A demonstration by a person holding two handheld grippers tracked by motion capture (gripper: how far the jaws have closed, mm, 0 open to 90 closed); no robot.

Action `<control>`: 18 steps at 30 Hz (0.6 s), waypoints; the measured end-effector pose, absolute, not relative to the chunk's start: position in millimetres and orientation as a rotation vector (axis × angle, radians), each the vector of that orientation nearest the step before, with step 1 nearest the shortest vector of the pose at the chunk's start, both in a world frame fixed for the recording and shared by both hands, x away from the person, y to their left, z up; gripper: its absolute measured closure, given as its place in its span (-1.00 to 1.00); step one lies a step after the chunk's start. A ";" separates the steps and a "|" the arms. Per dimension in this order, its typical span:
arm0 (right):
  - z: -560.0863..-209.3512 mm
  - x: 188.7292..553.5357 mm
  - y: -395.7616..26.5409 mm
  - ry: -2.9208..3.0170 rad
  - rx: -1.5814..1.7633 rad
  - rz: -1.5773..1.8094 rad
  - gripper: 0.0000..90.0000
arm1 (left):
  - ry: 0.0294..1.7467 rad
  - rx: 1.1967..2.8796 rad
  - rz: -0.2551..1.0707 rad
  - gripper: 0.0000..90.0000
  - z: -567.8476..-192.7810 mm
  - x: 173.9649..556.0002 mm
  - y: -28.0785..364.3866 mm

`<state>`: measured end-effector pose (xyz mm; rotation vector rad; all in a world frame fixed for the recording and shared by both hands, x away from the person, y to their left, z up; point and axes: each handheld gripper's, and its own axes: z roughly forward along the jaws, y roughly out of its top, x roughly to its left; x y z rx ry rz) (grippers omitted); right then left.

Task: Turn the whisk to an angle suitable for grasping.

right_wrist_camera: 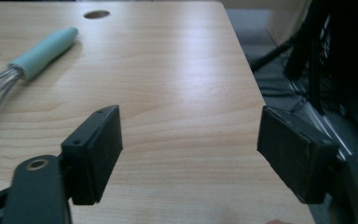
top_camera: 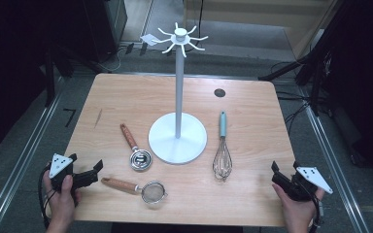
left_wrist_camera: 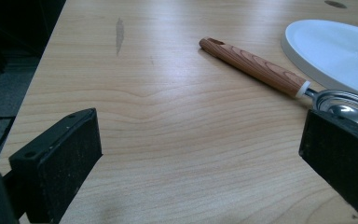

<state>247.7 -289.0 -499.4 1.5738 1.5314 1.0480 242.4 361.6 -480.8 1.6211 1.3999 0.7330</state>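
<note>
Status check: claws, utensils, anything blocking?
Left claw open, empty, near the strainer. Right claw open, empty, beside the whisk. Rack mid-table, hooks bare. Nothing in the way.

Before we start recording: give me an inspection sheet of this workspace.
Surface: wooden table, one dark round hole, a faint streak near its left edge.
Job's things: white hook stand upright mid-table; whisk to its right; measuring spoon and small strainer to its left, all lying flat.
Clutter: nothing seen.
Grippers: left gripper and right gripper both open, empty, at the near corners.
Cables: one trails from each gripper; more on the floor behind.
Surroundings: grey floor, metal rails, dark stands.
</note>
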 end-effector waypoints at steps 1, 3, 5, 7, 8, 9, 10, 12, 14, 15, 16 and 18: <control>-499.2 248.3 -287.5 1.541 1.577 1.049 -0.43 | 1.404 1.612 0.732 -1.00 -481.0 242.5 361.8; -497.0 248.3 -283.1 1.547 1.558 1.027 -0.28 | 1.404 1.607 0.726 -1.00 -480.8 242.4 362.8; -495.7 248.7 -280.5 1.563 1.541 1.015 -0.28 | 1.403 1.607 0.723 -1.00 -480.6 242.4 363.2; -492.8 249.1 -273.4 1.597 1.507 0.974 -0.26 | 1.403 1.607 0.719 -1.00 -480.7 242.9 363.4; -491.6 248.9 -269.7 1.612 1.493 0.979 -0.27 | 1.404 1.604 0.720 -1.00 -480.8 243.2 363.3; -489.8 248.5 -266.8 1.633 1.491 0.992 -0.27 | 1.404 1.604 0.721 -1.00 -480.8 243.4 363.2; -488.4 248.8 -264.6 1.652 1.489 1.009 -0.29 | 1.403 1.605 0.721 -1.00 -480.8 243.4 363.3; -485.8 251.1 -261.9 1.685 1.516 1.029 -0.32 | 1.403 1.606 0.722 -1.00 -480.7 243.5 363.3; -484.8 255.0 -260.7 1.714 1.553 1.024 -0.42 | 1.407 1.606 0.723 -1.00 -480.9 244.4 362.7; -484.6 257.3 -260.8 1.739 1.571 1.016 -0.48 | 1.406 1.610 0.723 -1.00 -480.9 244.6 362.6; -484.5 259.2 -260.5 1.753 1.593 1.009 -0.56 | 1.401 1.614 0.720 -1.00 -480.9 244.3 362.6; -485.2 262.0 -258.8 1.782 1.627 1.012 -0.62 | 1.395 1.611 0.716 -1.00 -480.9 243.8 363.1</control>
